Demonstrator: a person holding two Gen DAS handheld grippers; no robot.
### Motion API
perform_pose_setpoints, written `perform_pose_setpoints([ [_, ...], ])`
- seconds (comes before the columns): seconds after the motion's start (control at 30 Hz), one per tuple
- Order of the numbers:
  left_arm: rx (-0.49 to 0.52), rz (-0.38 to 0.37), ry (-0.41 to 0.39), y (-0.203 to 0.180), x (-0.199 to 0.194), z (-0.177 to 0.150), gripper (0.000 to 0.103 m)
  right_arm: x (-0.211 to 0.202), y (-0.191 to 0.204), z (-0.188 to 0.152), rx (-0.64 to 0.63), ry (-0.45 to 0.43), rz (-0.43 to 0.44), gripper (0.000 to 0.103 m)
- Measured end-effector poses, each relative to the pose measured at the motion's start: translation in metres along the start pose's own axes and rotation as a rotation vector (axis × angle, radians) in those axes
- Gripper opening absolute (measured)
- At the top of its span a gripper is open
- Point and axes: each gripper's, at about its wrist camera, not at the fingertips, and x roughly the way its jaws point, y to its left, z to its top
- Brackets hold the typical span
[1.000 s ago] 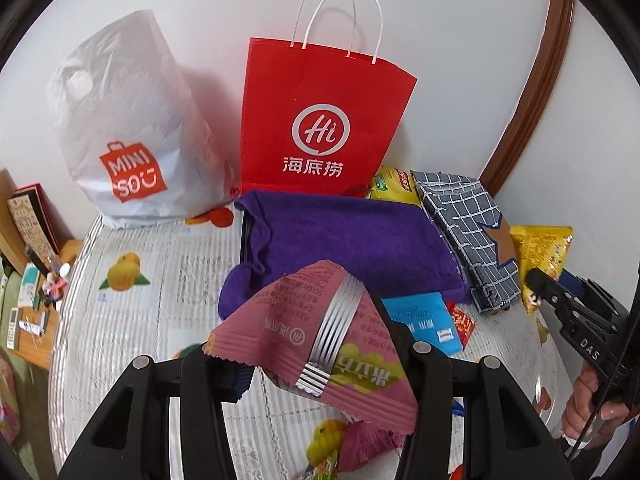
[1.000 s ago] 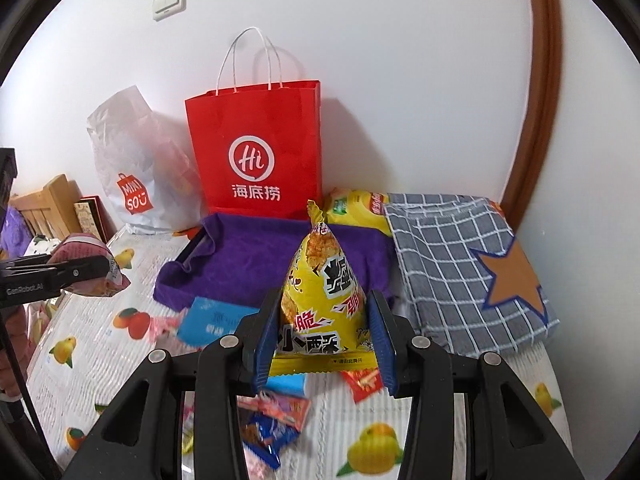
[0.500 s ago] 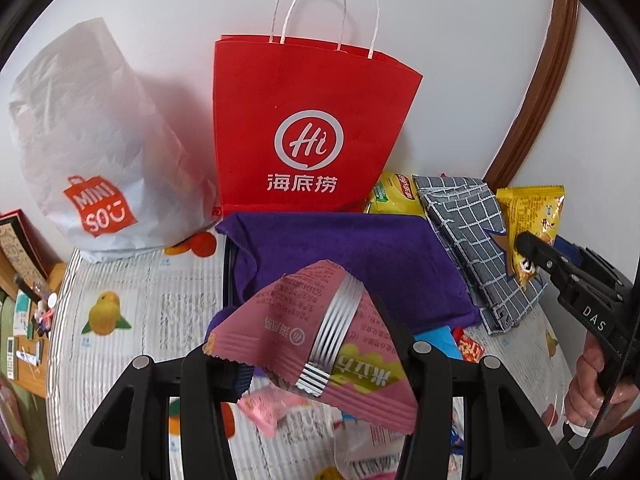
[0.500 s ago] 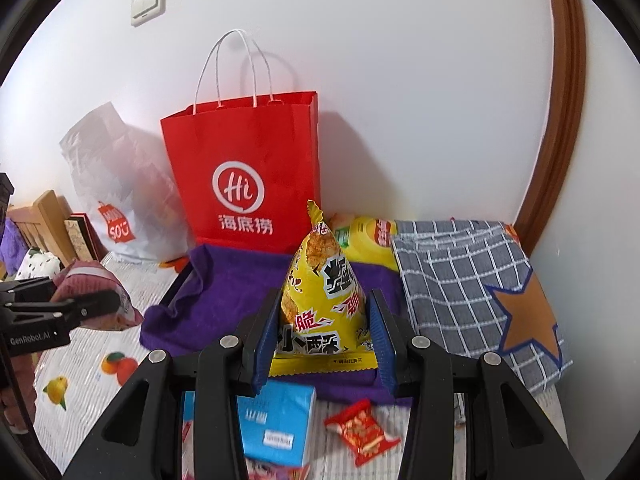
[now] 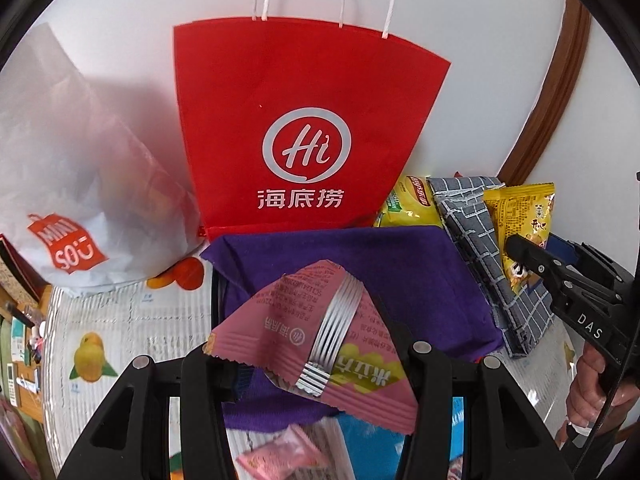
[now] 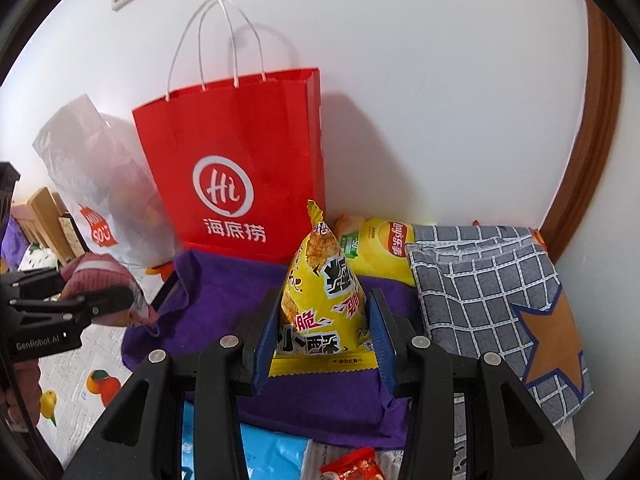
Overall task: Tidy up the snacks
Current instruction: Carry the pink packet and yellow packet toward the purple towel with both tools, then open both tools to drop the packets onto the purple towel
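Observation:
My left gripper (image 5: 308, 364) is shut on a pink snack packet (image 5: 320, 340) and holds it over the near edge of a purple cloth (image 5: 400, 272). It also shows at the left of the right wrist view (image 6: 96, 300). My right gripper (image 6: 320, 336) is shut on a yellow snack bag (image 6: 324, 304), upright above the purple cloth (image 6: 240, 284). That bag shows at the right of the left wrist view (image 5: 524, 220). A red paper bag (image 5: 304, 120) with white handles stands behind the cloth against the wall.
A white Miniso plastic bag (image 5: 72, 184) stands left of the red bag. A yellow chip bag (image 6: 380, 248) and a grey checked cloth pouch (image 6: 492, 300) lie at the right. Loose packets (image 5: 280, 456) and a blue packet (image 6: 272, 456) lie on the fruit-print table cover (image 5: 120, 320).
Both grippers have moved forward with their packets toward the red bag and purple cloth. The bags look larger and closer now.

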Motion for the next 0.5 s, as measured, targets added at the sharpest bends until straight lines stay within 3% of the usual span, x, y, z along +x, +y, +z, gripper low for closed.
perform_pose_setpoints([
  [0.27, 0.012, 0.015, 0.022, 0.004, 0.028, 0.014, 0.047, 0.034, -0.011, 0.009, 0.005, 0.023, 0.016, 0.043],
  [0.5, -0.018, 0.023, 0.1, 0.016, 0.075, 0.018, 0.047, 0.086, -0.01, 0.0, -0.05, 0.132, -0.005, 0.043],
])
